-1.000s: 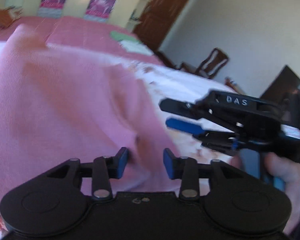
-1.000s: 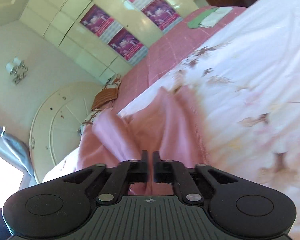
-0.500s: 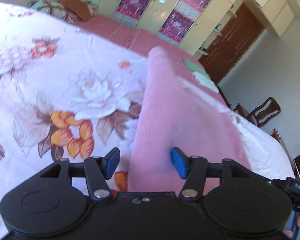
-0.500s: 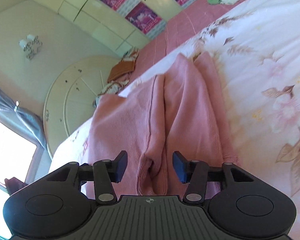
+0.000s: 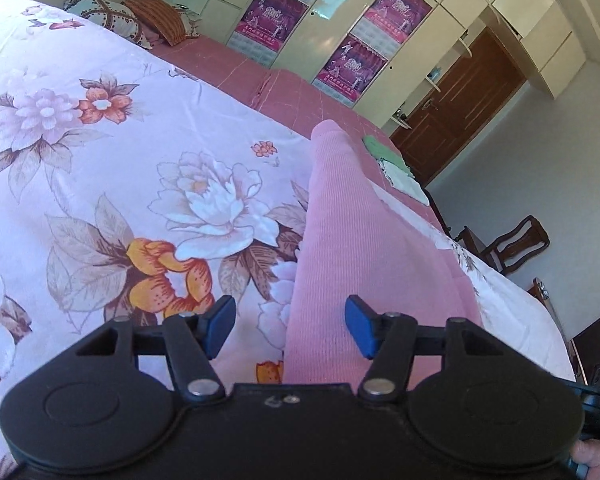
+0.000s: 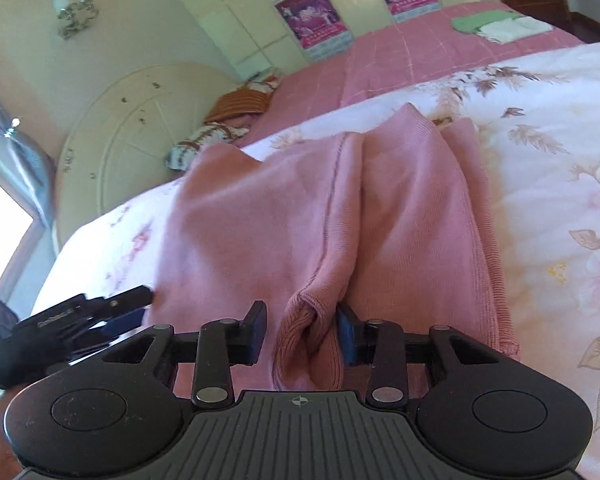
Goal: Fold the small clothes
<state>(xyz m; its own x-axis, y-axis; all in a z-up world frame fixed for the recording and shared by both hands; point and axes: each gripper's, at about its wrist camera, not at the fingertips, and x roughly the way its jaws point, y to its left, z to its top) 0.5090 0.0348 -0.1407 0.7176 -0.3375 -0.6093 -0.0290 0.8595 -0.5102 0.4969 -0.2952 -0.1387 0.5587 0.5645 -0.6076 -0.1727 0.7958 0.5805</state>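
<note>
A pink knit garment (image 5: 364,248) lies in long folds on the floral bed cover (image 5: 100,184). My left gripper (image 5: 290,328) hovers over the garment's left edge. Its jaws are closing: the right pad is over the pink cloth and the left pad over the cover, neither pressing. In the right wrist view the garment (image 6: 260,216) spreads wider, with a raised hem fold at its near end. My right gripper (image 6: 302,334) straddles that fold and its jaws are closing, a small gap left beside the left pad. The left gripper (image 6: 112,312) shows at the garment's left side.
Folded green and white clothes (image 6: 496,26) lie on the pink blanket (image 6: 400,56) at the far side. Pillows (image 5: 140,20) rest near the cream headboard (image 6: 132,140). A wooden chair (image 5: 516,244) and a brown door (image 5: 460,108) stand beyond the bed.
The right gripper, shut on pink cloth a second ago, opened and is narrowing around the hem fold. The left gripper swung over to the garment's left edge and spread its jaws wider.
</note>
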